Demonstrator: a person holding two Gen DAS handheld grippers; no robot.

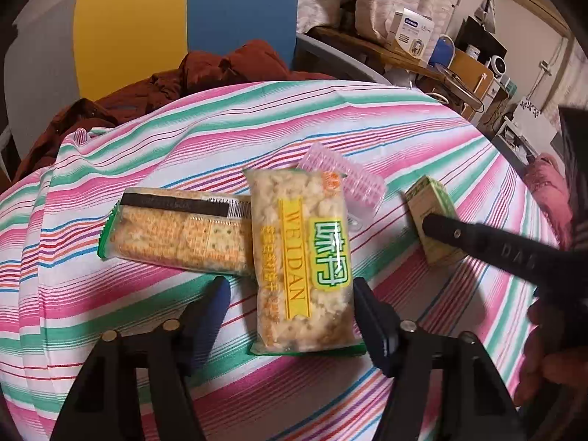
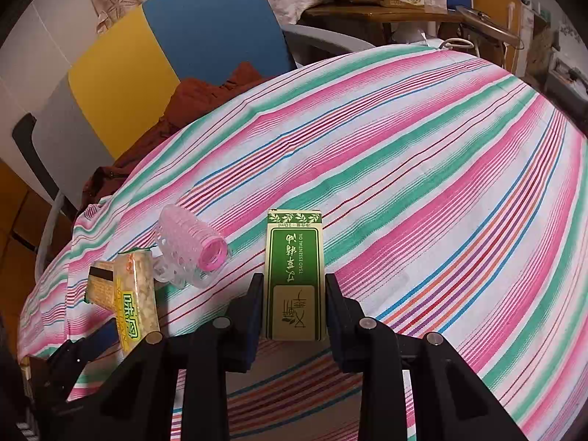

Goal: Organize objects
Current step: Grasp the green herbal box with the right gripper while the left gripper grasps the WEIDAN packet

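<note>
- Nearest me in the right wrist view, my right hand-held gripper [image 2: 294,303] is clamped on the essential oil box [image 2: 295,275], one black finger pressed to each long side.
- The box is narrow and upright-shaped, lying flat on the striped cloth [image 2: 422,169]; its face is green with a gold border, white Chinese characters, the words "TSAO ESSENTIAL OIL" and a beige panel near my fingers. A leaf pattern runs along its far end.
- In the left wrist view, my left hand-held gripper [image 1: 290,294] stands with its fingers apart, straddling the near half of the WEIDAN snack pack [image 1: 303,261]. The right finger sits just beside the pack's edge; I cannot tell whether it touches. The left finger is clear of it, over bare cloth.
- That pack is a clear wrapper full of pale puffed pieces, with a yellow strip lettered "WEIDAN", a green-and-yellow label and green sealed ends.
- Touching its left side lies the cracker pack [image 1: 180,231], set crosswise: square golden crackers in clear film, a dark band and barcode along the far edge.
- Just behind the snack pack lies the pink hair roller [image 1: 345,180], a translucent ribbed cylinder on its side.
- Beyond the cloth's far edge I see a rust-brown garment [image 1: 205,73] and yellow and blue panels [image 1: 183,11].
</note>
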